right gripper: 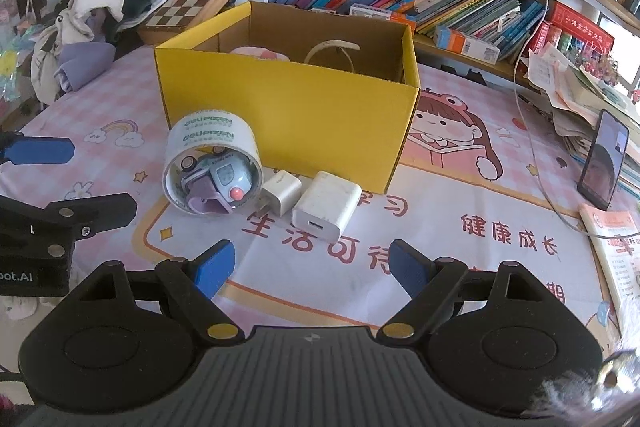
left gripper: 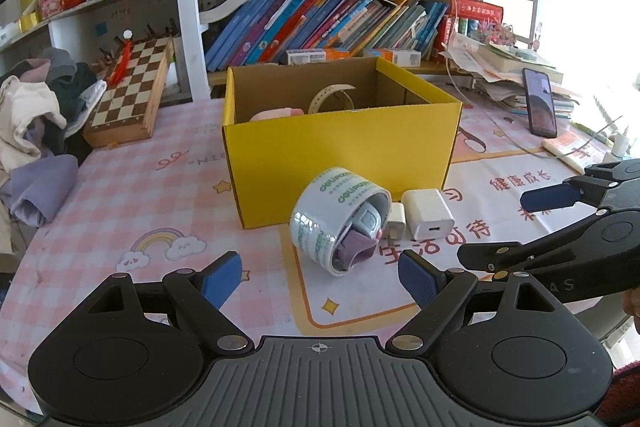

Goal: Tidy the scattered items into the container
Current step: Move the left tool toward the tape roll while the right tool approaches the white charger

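Observation:
A yellow cardboard box [left gripper: 340, 155] [right gripper: 288, 107] stands open on the table, with a pink item [left gripper: 276, 114] and a beige strap [left gripper: 332, 95] inside. In front of it a roll of clear tape [left gripper: 332, 215] [right gripper: 208, 151] lies tilted, a small watch with a purple band [right gripper: 218, 187] tucked in its core. Beside it lie a small white plug [left gripper: 396, 223] [right gripper: 282, 193] and a larger white charger [left gripper: 428, 213] [right gripper: 328, 205]. My left gripper [left gripper: 320, 279] is open just short of the tape. My right gripper [right gripper: 310, 271] is open just short of the charger.
A chessboard box [left gripper: 128, 95] and a heap of clothes [left gripper: 36, 123] lie at the left. Books fill the shelf [left gripper: 320, 23] behind the box. A phone [left gripper: 540, 103] stands propped at the right beside stacked papers, with a white cable trailing across the table.

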A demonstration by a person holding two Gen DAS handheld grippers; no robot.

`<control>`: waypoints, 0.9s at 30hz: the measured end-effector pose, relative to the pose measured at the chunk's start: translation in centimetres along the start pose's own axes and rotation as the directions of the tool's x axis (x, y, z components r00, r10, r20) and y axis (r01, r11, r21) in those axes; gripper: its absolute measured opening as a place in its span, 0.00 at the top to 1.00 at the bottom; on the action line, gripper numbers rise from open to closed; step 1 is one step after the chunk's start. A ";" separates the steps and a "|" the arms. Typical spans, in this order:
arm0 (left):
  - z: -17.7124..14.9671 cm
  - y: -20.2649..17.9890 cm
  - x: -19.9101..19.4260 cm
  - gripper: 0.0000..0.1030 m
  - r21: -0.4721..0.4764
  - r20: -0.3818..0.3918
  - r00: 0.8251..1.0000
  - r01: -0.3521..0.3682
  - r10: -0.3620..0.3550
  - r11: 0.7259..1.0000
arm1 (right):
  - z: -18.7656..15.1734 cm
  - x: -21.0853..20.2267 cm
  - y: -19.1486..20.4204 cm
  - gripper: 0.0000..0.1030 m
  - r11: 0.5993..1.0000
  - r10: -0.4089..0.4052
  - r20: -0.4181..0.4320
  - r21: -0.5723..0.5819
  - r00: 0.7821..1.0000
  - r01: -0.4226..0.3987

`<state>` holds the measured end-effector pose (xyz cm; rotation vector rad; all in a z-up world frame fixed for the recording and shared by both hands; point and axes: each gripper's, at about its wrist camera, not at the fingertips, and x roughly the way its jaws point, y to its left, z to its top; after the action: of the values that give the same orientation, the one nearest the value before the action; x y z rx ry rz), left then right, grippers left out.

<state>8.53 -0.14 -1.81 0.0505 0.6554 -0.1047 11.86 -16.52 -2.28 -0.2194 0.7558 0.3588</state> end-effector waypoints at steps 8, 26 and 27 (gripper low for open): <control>0.3 0.3 0.7 0.15 -0.008 -0.007 1.000 0.003 -0.003 1.000 | 0.6 1.0 0.0 0.20 1.000 0.005 -0.013 -0.006 1.000 -0.005; 1.1 0.3 2.1 0.16 0.000 -0.006 1.000 0.022 -0.022 1.000 | 1.7 2.8 -0.5 0.20 1.000 0.012 -0.034 0.000 0.999 -0.012; 1.1 0.3 2.2 0.16 0.001 -0.006 1.000 0.023 -0.023 1.000 | 1.7 2.9 -0.6 0.20 1.000 0.011 -0.037 0.001 0.999 -0.011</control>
<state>11.01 -0.11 -2.27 0.0445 0.6618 -0.1273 15.10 -15.81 -3.02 -0.2216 0.7935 0.3658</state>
